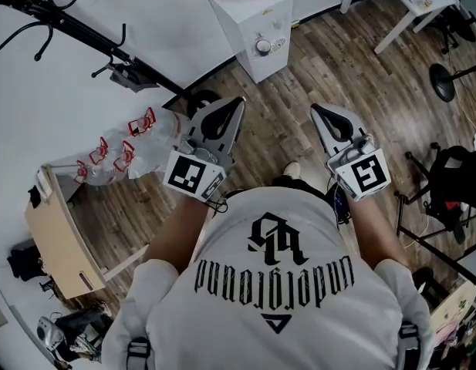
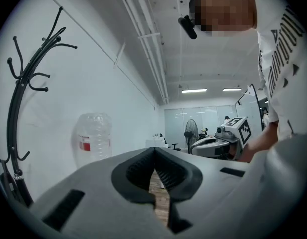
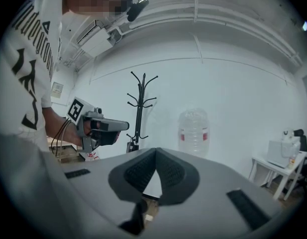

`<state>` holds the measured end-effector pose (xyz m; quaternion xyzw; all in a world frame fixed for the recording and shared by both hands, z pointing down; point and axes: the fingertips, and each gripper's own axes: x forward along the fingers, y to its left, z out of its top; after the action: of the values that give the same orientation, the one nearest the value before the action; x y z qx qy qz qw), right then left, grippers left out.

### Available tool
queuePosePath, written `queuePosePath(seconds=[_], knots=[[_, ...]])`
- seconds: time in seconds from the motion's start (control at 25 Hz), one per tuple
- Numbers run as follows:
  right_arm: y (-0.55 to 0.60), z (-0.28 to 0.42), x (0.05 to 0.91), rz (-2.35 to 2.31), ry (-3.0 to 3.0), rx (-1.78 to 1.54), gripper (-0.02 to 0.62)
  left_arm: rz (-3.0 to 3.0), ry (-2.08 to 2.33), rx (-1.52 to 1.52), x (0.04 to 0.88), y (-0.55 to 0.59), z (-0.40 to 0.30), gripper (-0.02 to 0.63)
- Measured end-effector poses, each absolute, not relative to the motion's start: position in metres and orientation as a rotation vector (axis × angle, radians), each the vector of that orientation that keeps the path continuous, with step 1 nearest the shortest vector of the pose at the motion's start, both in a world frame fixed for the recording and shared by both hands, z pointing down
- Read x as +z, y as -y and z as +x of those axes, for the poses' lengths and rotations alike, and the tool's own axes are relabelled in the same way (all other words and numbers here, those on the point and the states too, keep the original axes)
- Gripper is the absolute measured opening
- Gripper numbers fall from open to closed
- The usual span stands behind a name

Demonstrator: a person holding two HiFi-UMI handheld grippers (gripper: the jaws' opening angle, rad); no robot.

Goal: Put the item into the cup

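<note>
The wooden floor (image 1: pixel 284 122) takes most of the room, and a plain white wall (image 3: pixel 233 83) closes it on one side. A person in a white T-shirt (image 1: pixel 276 284) with black print stands on the floor and holds both tools in front of the body, about level and side by side, well apart from each other. A black coat rack (image 3: pixel 139 108) stands by the wall. Near it there is a small white cabinet (image 1: pixel 253 21) with a round knob on its front, and a white desk (image 1: pixel 411 6) stands farther away, at the other side. A light wooden piece of furniture (image 1: pixel 60 237) is at the person's left side. A clear plastic bottle (image 3: pixel 193 131) with a red label stands against the wall, beside the coat rack. The left tool (image 1: pixel 236 103) has its two jaws pressed together at the tips, and nothing is between them. The right tool (image 1: pixel 315 109) is the same: its jaws are closed tip to tip and they pinch nothing. Each tool carries its cube with the square black-and-white markers near the hand. Where the item and the cup are, I cannot tell, because no view shows them.
</note>
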<state>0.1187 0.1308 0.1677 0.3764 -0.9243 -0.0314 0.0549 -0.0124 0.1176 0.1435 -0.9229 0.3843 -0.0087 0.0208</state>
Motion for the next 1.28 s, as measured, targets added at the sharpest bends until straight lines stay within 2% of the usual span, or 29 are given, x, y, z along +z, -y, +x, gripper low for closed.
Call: queuePosePath(seconds=[0.72, 1.28], knots=[[-0.255, -0.019, 0.173, 1.305, 2.730, -0.067, 0.005, -2.927, -1.009, -0.009, 0.152, -0.237, -0.165, 0.006], [-0.336, -0.066, 0.169, 1.375, 2.681, -0.032, 0.005, -2.969, -0.903, 0.020, 0.147, -0.300, -0.205, 0.006]])
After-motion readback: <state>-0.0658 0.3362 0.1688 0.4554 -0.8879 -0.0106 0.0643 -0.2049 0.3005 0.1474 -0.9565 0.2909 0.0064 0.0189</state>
